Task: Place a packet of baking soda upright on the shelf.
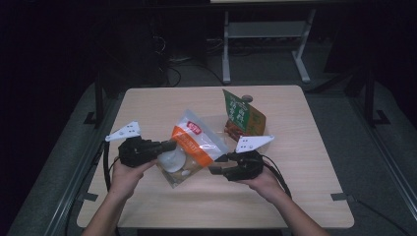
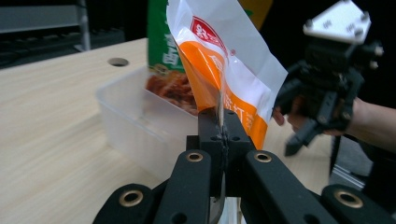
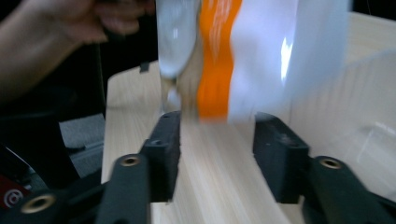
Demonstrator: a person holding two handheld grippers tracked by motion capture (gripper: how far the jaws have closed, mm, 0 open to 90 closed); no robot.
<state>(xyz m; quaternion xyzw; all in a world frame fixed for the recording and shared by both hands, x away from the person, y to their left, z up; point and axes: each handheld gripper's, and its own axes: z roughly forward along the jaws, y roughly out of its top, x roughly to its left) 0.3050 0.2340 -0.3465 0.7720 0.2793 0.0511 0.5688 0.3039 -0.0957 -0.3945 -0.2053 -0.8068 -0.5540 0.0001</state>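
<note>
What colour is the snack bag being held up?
White and orange with a red logo, on the snack bag; clearest in the left gripper view.

Two snack bags, one orange-and-white (image 1: pixel 196 142) and one green (image 1: pixel 242 116), one clear plastic tub (image 2: pixel 135 119), two grippers.

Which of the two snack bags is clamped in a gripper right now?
The orange-and-white bag: the left gripper is shut on its edge, holding it off the table. The green bag stands untouched in the clear tub.
</note>
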